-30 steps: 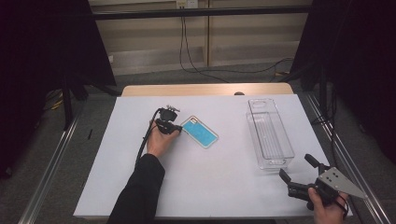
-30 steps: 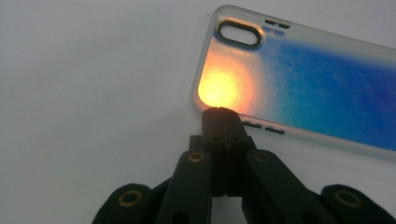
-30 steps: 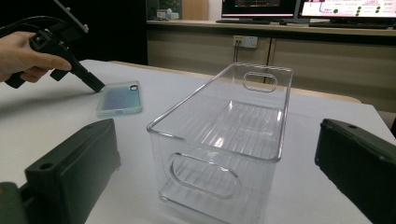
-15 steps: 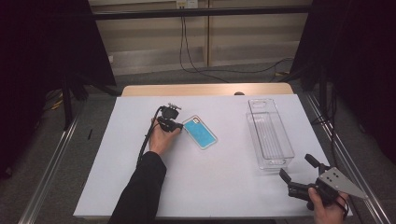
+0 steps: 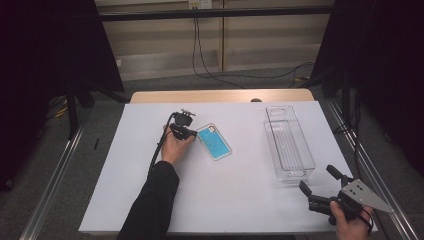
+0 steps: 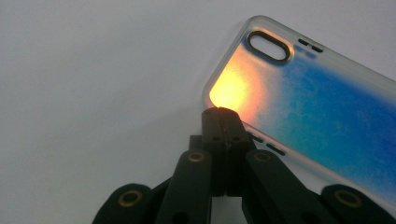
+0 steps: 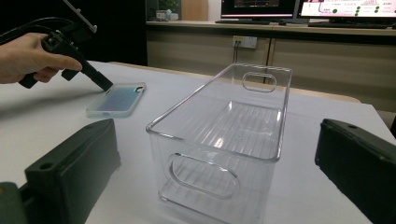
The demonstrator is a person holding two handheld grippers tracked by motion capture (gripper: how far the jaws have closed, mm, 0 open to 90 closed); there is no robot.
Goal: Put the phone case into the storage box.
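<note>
Phone case [image 5: 214, 141], translucent with a blue back and an orange glow at one corner, lies flat on the white table cover [image 5: 150, 200], camera cutout at the end nearer the left gripper's tips. Left gripper [image 6: 219, 112]: jaws fully closed, pad against pad, nothing between them. Closed tips sit right at the case's long edge near the camera-cutout corner; in the left gripper view the tips meet the rim there, but whether they press on it or only rest beside it cannot be told. In the right gripper view the same tool [image 7: 105, 85] slants down from the person's left hand [image 5: 175, 145] with its tip at the case's [image 7: 116, 100] edge. Cable trails back from the tool along the dark sleeve [image 5: 150, 205].

Right gripper [image 5: 320, 184]: jaws spread wide, empty, held low near the table's front corner in the person's right hand [image 5: 350, 222]. Grey three-cornered plate sits on top of it. Straight ahead of its open jaws, close by, stands the clear plastic bin [image 7: 224, 135], upright, empty, with oval handle cutouts in both end walls. Bin is not touched by either jaw. Case lies well apart from the right tool, beyond and to the left of the bin as seen along its jaws.
</note>
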